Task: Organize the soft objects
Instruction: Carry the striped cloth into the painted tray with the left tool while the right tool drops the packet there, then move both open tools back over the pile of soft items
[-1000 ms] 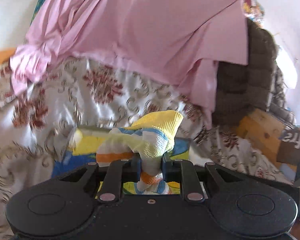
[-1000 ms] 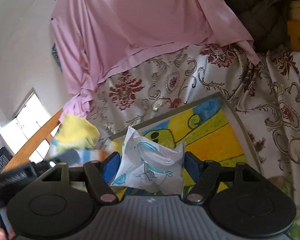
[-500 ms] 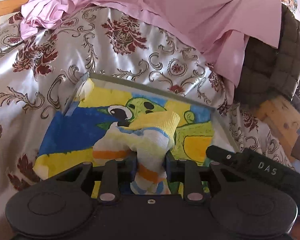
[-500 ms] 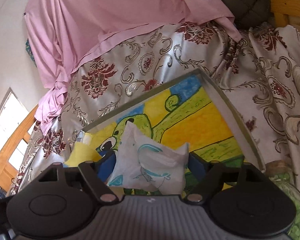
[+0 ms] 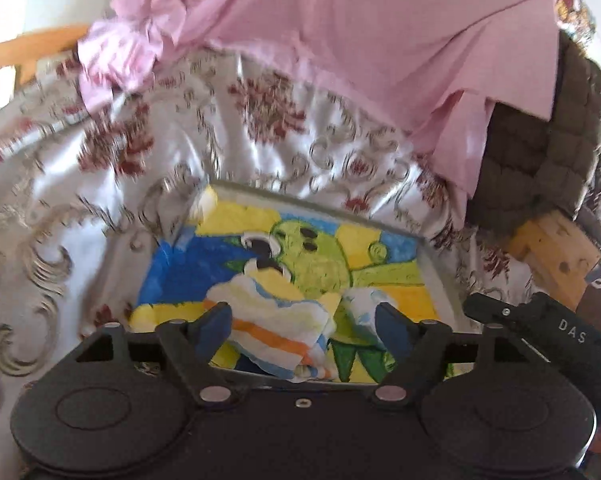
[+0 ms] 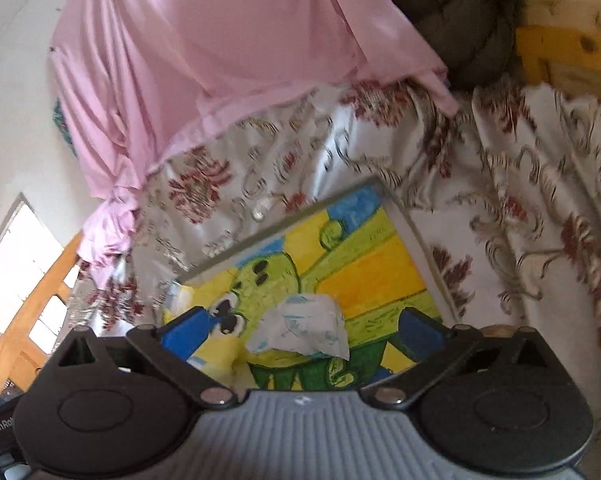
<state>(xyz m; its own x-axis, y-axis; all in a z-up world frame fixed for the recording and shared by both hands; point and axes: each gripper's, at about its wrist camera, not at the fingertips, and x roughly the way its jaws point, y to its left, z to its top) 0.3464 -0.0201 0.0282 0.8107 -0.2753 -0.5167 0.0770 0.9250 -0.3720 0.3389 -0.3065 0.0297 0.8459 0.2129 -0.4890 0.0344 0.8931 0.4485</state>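
Both tongs opening, released: knit striped sock (image 5: 268, 320), crinkly white packet (image 6: 304, 330).

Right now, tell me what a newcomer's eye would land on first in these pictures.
The bright cartoon painting in yellow, blue and green, lying flat on the flowered bedspread, grabs the eye. On it lie a striped sock and a white packet, each between the opening fingers of the left gripper and right gripper. Behind, a pink sheet hangs over the bedspread.

Both grippers had black round-lobed bodies, silver pivot screws and blue finger pads (image 5: 214, 330); the right's centre plate was ribbed grey.
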